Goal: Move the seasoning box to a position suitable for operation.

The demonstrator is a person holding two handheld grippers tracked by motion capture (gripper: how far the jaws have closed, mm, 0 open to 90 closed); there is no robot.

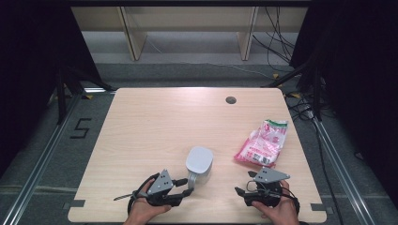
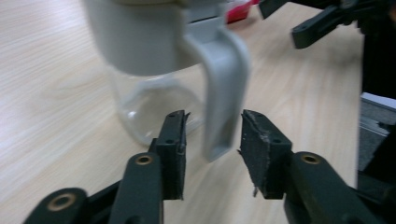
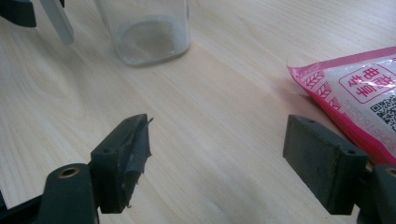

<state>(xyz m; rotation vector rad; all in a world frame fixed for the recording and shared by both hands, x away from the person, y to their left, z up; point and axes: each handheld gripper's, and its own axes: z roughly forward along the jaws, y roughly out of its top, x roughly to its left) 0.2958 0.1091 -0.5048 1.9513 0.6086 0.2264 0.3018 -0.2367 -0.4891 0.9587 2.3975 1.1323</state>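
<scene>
Left gripper (image 2: pixel 212 156) jaws straddle the jar (image 1: pixel 199 164) handle, part-open; right gripper (image 3: pixel 217 163) wide, empty; a skewed squeeze could tip it

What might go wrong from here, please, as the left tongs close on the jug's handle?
1. The left tongs straddle only the lower tip of the jug handle; the pads may slip off.
2. The clear jug looks empty and wears a heavy-looking lid, so a sideways tug could tip it.
3. If it tips rightward, it could hit the pink packet.
</scene>
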